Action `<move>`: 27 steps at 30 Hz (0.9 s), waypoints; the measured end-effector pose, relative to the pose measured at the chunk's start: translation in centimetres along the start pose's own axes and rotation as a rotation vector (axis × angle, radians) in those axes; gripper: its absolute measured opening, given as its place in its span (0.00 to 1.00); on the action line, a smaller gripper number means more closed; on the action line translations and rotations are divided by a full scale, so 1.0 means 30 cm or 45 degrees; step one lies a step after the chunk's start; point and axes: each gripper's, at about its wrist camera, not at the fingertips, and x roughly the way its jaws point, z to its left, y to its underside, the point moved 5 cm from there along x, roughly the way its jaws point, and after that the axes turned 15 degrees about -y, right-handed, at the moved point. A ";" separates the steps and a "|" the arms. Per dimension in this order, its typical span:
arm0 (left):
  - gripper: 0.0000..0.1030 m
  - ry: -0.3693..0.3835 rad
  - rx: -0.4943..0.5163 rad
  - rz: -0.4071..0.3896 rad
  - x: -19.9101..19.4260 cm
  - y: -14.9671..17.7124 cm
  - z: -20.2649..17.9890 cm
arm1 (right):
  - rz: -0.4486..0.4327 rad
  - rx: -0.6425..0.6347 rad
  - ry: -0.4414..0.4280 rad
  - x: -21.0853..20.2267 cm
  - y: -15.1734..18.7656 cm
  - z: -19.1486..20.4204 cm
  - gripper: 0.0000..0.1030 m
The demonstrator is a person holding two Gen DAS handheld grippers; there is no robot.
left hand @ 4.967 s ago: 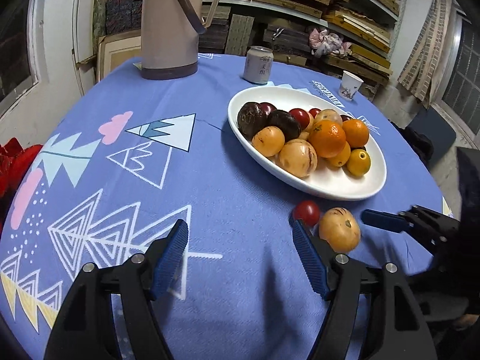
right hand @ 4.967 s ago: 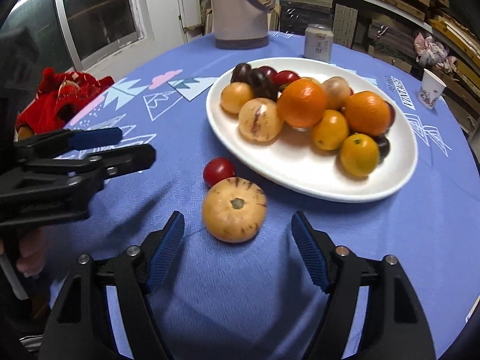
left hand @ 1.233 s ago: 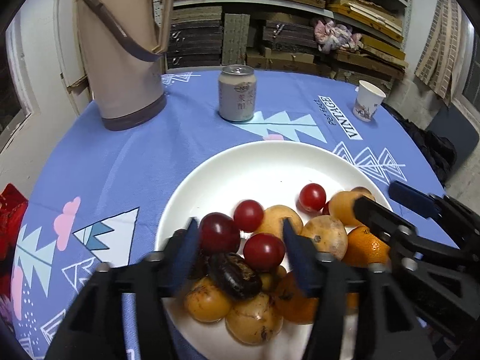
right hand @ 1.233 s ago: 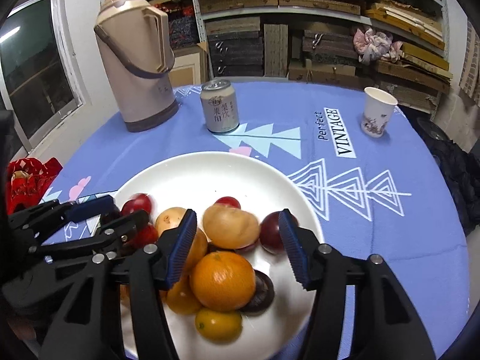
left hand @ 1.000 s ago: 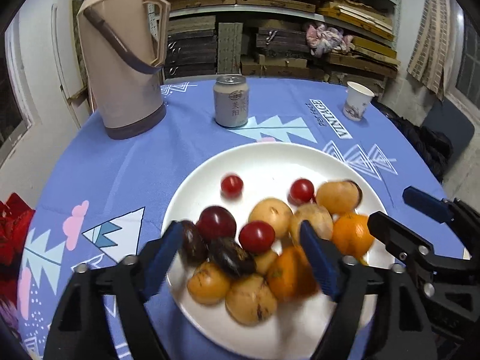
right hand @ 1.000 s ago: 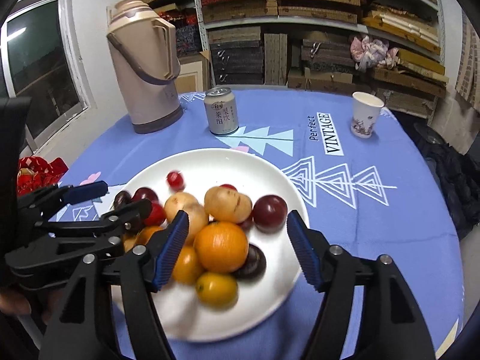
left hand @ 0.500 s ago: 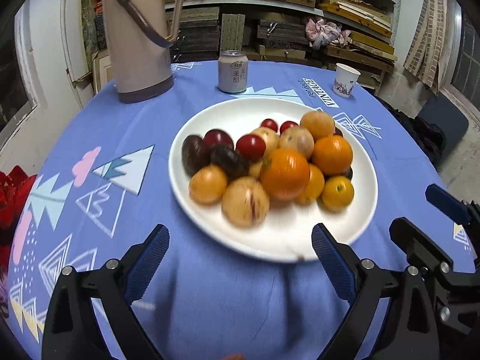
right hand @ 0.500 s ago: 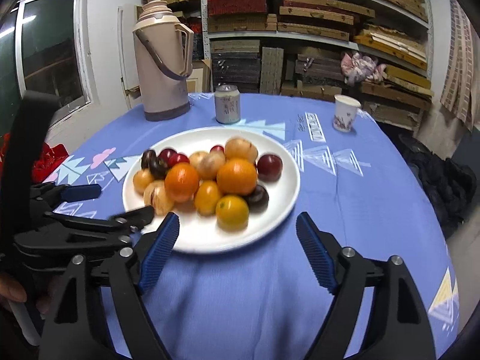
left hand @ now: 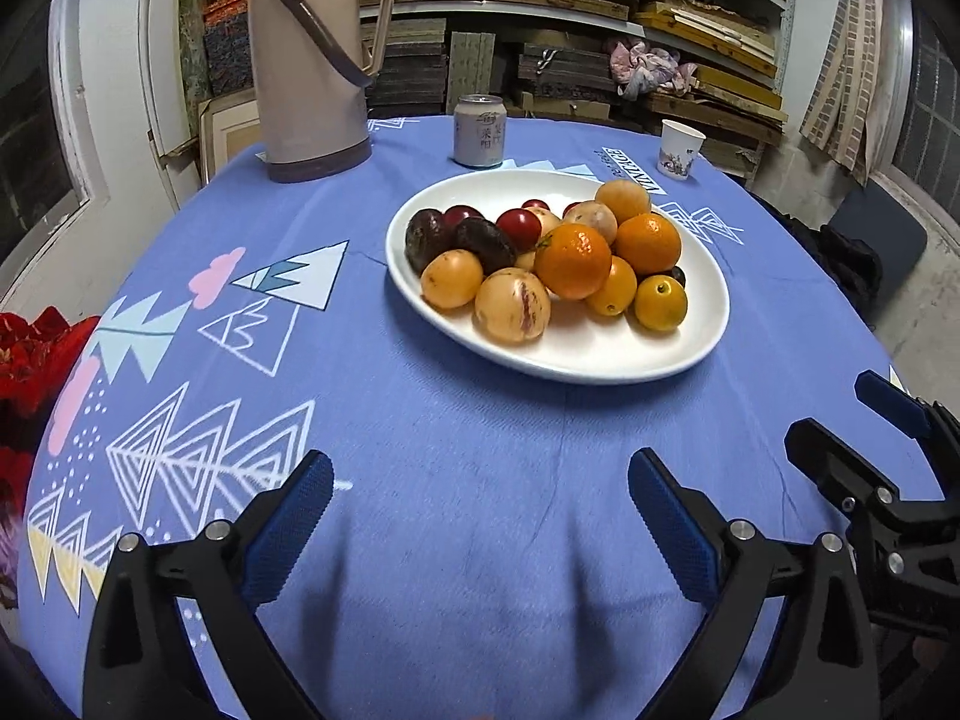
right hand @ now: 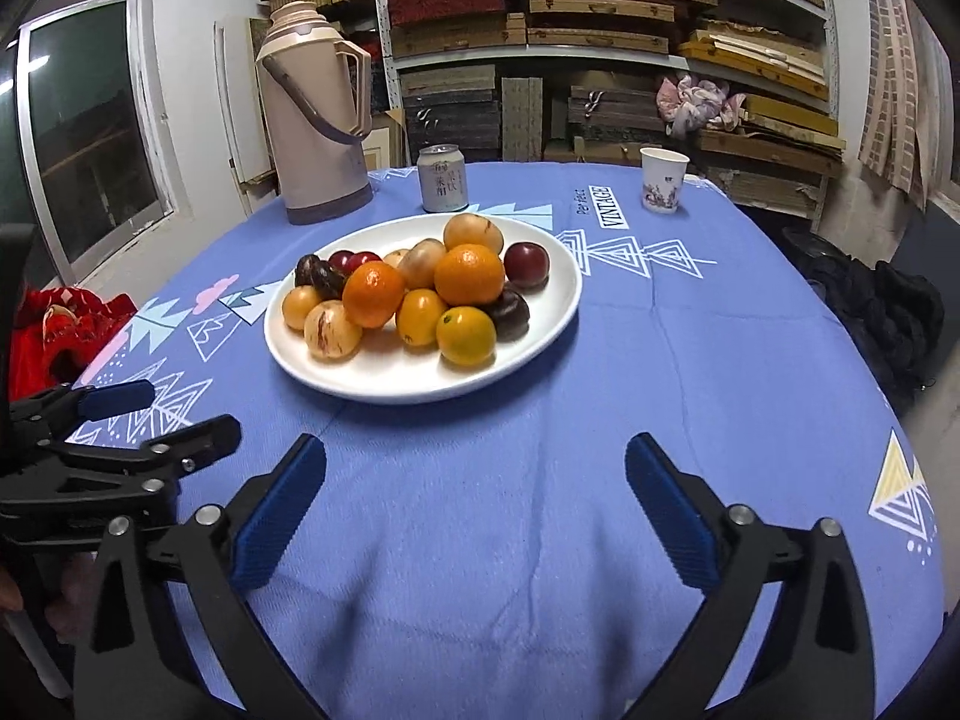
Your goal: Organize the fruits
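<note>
A white oval plate [left hand: 702,336] sits mid-table, piled with several fruits: oranges [left hand: 572,260], striped yellow melons [left hand: 512,306], red plums [left hand: 518,227] and dark passion fruits [left hand: 483,243]. It also shows in the right wrist view [right hand: 540,333]. My left gripper [left hand: 480,480] is open and empty, held above the blue cloth near the front edge. My right gripper [right hand: 475,468] is open and empty, beside it on the right. Each gripper shows at the edge of the other's view.
A beige thermos [left hand: 309,54], a drink can [left hand: 478,131] and a paper cup [left hand: 676,149] stand at the back of the round table with the blue patterned cloth [left hand: 420,432]. Red fabric [left hand: 36,354] lies off the left edge. Shelves fill the back wall.
Both grippers have pulled back from over the plate toward the table's front edge and opened wider. The red tomato and the melon that lay on the cloth now lie on the plate.
</note>
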 end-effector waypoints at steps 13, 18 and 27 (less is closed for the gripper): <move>0.96 0.010 -0.044 0.000 -0.028 0.023 0.019 | 0.005 0.003 -0.003 -0.014 0.020 0.015 0.95; 0.96 0.025 -0.049 -0.002 -0.033 0.023 0.017 | 0.007 -0.003 -0.006 -0.019 0.025 0.018 0.95; 0.96 0.011 -0.016 -0.016 -0.051 0.030 0.002 | 0.018 -0.004 0.008 -0.018 0.033 0.016 0.95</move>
